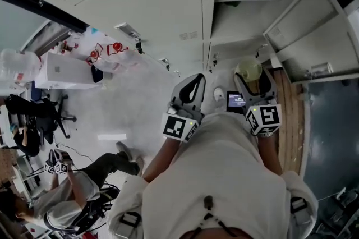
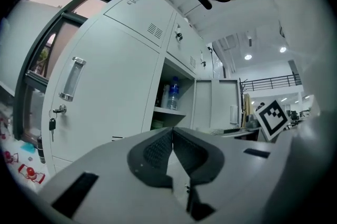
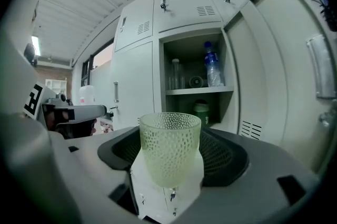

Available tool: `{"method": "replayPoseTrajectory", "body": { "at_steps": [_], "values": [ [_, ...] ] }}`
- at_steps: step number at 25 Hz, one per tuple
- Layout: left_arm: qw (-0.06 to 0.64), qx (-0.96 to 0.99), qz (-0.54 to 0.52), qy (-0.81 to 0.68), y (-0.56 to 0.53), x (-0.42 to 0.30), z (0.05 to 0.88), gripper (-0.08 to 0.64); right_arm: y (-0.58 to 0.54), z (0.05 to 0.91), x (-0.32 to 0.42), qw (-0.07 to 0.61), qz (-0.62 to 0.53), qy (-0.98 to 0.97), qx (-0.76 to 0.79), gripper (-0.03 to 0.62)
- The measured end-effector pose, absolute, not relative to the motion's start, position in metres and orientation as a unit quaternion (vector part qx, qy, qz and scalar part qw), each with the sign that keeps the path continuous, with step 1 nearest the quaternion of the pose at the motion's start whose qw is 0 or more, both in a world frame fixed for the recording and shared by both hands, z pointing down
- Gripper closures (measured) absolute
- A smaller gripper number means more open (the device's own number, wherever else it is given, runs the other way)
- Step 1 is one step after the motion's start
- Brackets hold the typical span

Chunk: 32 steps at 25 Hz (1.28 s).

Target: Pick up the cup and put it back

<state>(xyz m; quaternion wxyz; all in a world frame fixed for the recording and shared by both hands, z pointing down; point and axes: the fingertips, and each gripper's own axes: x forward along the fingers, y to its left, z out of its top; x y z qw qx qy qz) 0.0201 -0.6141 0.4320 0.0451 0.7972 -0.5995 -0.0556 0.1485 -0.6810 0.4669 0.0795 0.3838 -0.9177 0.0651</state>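
Head view: the right gripper (image 1: 253,85) holds a pale green cup (image 1: 247,70) before an open locker (image 1: 241,19); the left gripper (image 1: 193,87) is beside it.
Left gripper view: jaws pressed together, empty.
Right gripper view: jaws pinch the upright cup (image 3: 169,139); a bottle (image 3: 212,66) stands on the locker shelf behind.

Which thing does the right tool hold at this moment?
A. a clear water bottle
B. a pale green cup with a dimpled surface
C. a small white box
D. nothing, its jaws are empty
B: in the right gripper view, the jaws of the right tool stand closed on the pale green cup, which is upright in front of the open cabinet.
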Motion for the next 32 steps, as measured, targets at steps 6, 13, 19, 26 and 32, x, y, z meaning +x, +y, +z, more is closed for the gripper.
{"method": "replayPoseTrajectory", "body": {
  "at_steps": [6, 13, 19, 26, 32],
  "values": [
    [0.031, 0.758, -0.055, -0.65, -0.641, 0.012, 0.42, 0.551, -0.742, 0.472, 0.121, 0.083, 0.053, -0.942, 0.319, 0.255],
    [0.019, 0.706, -0.046, -0.706, -0.651, 0.005, 0.419, 0.551, -0.806, 0.485, 0.086, 0.082, 0.055, -0.959, 0.266, 0.255],
    [0.022, 0.651, -0.041, -0.758, -0.651, -0.003, 0.418, 0.551, -0.852, 0.497, 0.054, 0.092, 0.05, -0.967, 0.232, 0.255],
    [0.026, 0.595, -0.036, -0.802, -0.64, -0.017, 0.428, 0.551, -0.875, 0.509, 0.011, 0.095, 0.039, -0.976, 0.193, 0.255],
    [0.024, 0.564, -0.032, -0.825, -0.633, -0.027, 0.428, 0.551, -0.877, 0.517, -0.015, 0.1, 0.033, -0.98, 0.168, 0.255]
  ]
}}
